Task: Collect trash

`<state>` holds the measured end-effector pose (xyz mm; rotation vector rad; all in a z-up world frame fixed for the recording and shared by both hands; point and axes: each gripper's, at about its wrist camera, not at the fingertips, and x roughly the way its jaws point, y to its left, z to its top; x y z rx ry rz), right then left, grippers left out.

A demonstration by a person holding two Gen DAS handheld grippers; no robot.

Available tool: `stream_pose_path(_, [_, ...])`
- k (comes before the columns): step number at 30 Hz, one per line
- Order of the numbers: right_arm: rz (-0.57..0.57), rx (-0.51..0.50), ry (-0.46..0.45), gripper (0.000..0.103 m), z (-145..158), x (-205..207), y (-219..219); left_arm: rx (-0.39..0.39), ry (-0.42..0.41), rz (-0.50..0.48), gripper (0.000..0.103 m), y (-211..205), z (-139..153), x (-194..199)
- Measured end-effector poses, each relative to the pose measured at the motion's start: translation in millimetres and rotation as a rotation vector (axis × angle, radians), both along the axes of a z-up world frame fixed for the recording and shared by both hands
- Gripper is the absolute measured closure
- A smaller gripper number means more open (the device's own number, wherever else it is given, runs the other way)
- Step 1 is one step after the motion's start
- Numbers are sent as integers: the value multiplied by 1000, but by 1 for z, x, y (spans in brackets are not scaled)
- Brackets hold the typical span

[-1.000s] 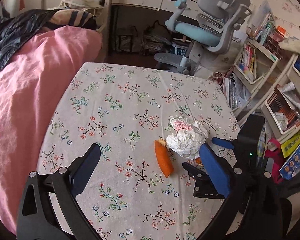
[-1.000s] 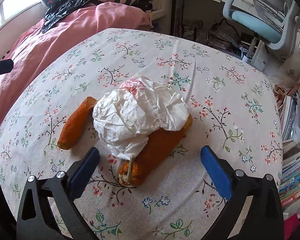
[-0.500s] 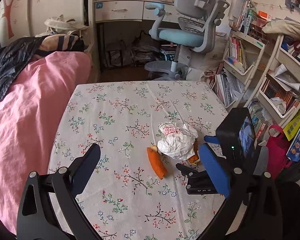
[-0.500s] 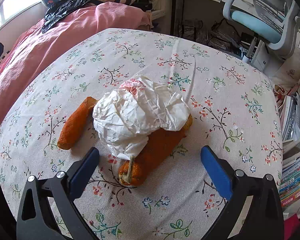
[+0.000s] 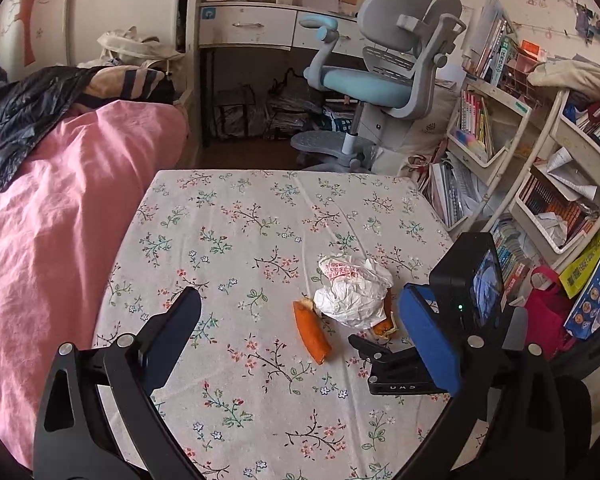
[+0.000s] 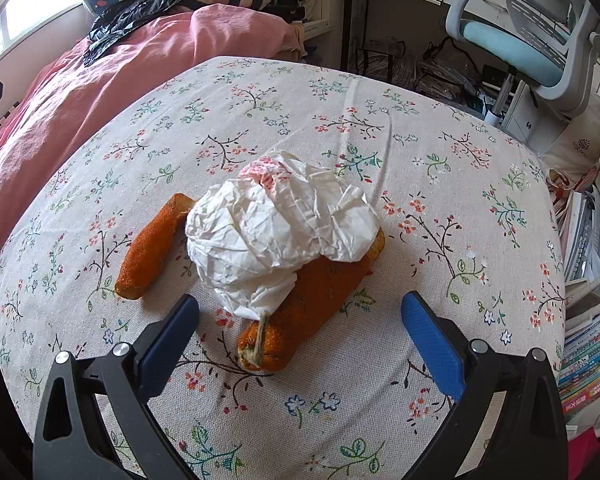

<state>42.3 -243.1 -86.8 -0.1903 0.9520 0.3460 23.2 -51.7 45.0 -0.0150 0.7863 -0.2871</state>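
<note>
Left tongs (image 5: 300,336) pulled back and higher than a second ago, wide and empty; right tongs (image 6: 300,332) unmoved, wide, straddling wrapper (image 6: 280,224) and two peels (image 6: 300,304) on counter (image 6: 440,184); no trash collected yet, grasp by right judged imminent.

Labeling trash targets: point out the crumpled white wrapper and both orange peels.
crumpled white wrapper (image 6: 276,236): right wrist view, middle.
left orange peel (image 6: 150,252): right wrist view, mid-length.
right orange peel (image 6: 308,308): right wrist view, exposed lower half.
</note>
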Motion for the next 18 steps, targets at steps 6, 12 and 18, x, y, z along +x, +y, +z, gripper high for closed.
stream_pose_path(6, [0,0,0,6,0,0,1,83,-40,-38,7,-20,0,-8])
stream_pose_path(12, [0,0,0,7,0,0,1,69,-43,-25,7,-21,1,-10])
stream_pose_path(18, [0,0,0,6,0,0,0,88,-51,-53,7,-32,-2,-13])
